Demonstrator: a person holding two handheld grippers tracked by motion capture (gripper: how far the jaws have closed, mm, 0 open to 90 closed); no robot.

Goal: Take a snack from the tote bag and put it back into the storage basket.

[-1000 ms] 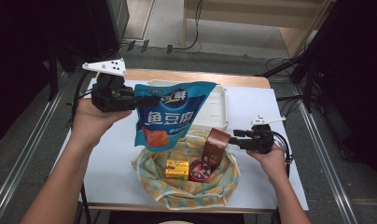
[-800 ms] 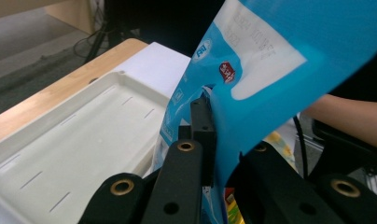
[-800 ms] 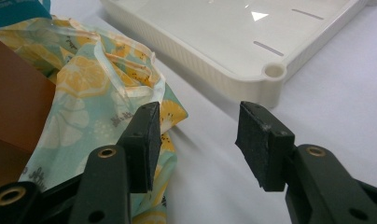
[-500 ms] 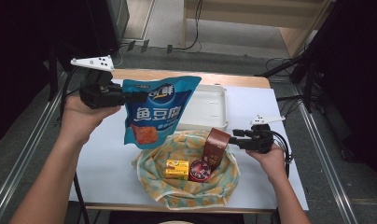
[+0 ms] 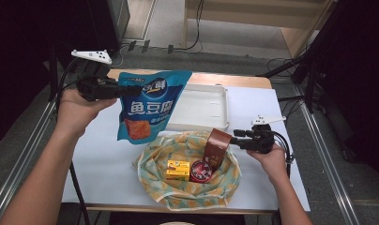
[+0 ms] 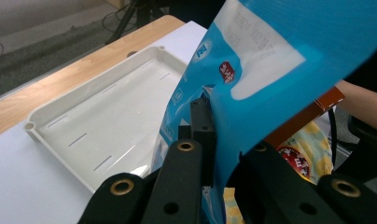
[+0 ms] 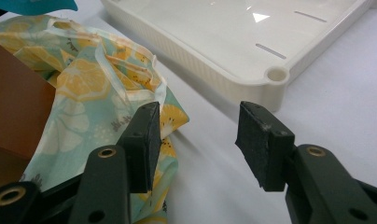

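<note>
My left gripper (image 5: 132, 89) is shut on the upper left edge of a blue snack bag (image 5: 148, 110), which hangs in the air over the table's left half. In the left gripper view the bag (image 6: 289, 60) drapes across the closed jaws of the left gripper (image 6: 213, 140). My right gripper (image 5: 238, 137) rests low at the right, open, its tips just right of a brown box (image 5: 218, 146). In the right gripper view the right gripper (image 7: 198, 135) has only bare table between its pads, and its left pad lies beside the floral cloth (image 7: 98, 93).
A yellow-and-green floral cloth (image 5: 187, 190) lies bunched at the front centre, holding the brown box, a small yellow box (image 5: 177, 169) and a round red tin (image 5: 201, 171). A white tray (image 5: 204, 108) sits behind it. The white table (image 5: 96, 159) ends in a wooden back edge.
My left hand has carried the blue bag leftward, away from the cloth. The right hand and its gripper have stayed put.
</note>
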